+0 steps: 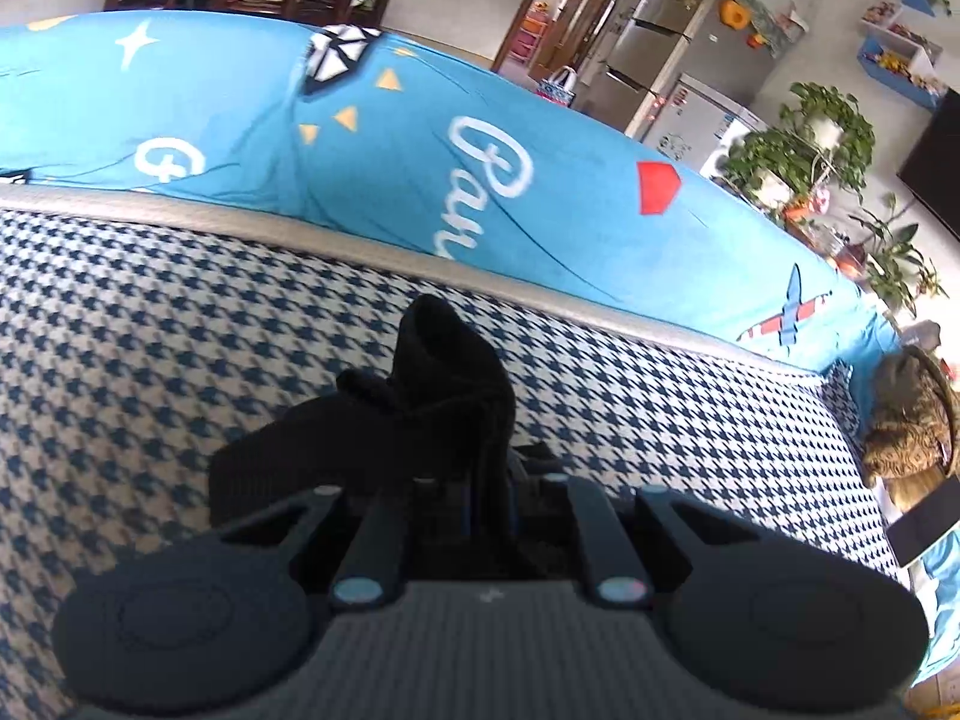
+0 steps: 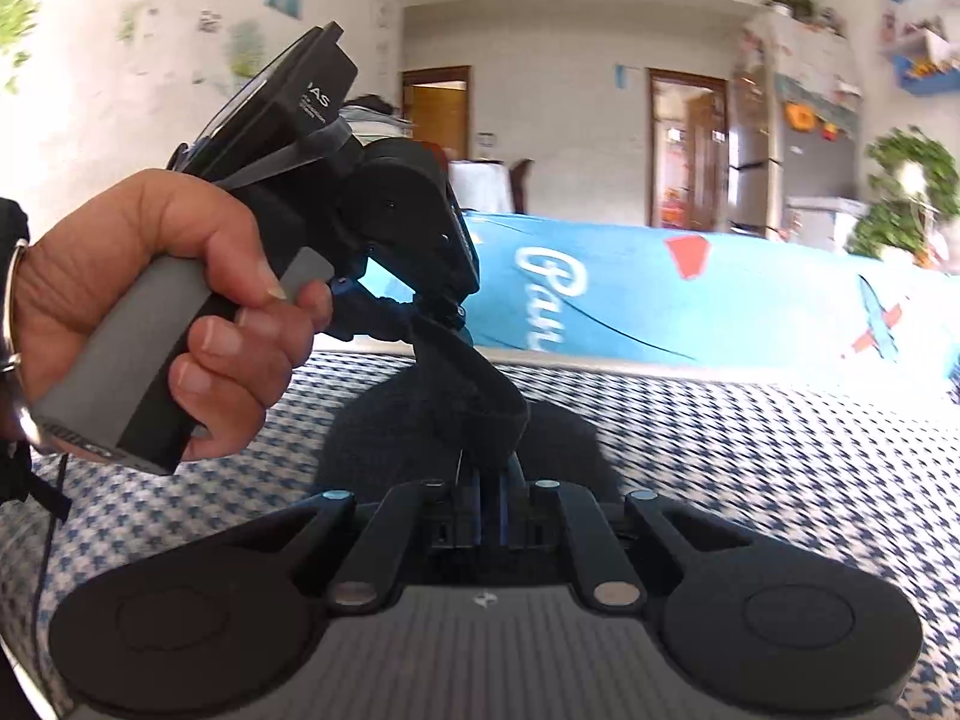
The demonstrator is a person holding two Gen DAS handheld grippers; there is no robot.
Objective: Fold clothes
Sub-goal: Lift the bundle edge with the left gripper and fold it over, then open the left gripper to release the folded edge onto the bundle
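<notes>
Garment (image 1: 450, 396), black, is lifted clear of the houndstooth sofa seat (image 1: 150, 324), pinched at both ends. Left claw (image 1: 489, 492) is clenched on one edge; right claw (image 2: 489, 480) is clenched on the other. Fabric spans directly between them, long axis claw to claw, both equally near.

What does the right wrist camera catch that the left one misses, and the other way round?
Only the right wrist view shows the left hand holding the left gripper, shut on the dark garment. Only the left wrist view shows the cat at the sofa's end and the diamond print. Both show the garment pinched in closed jaws, the houndstooth cover, the blue blanket, the fridge and plants.
</notes>
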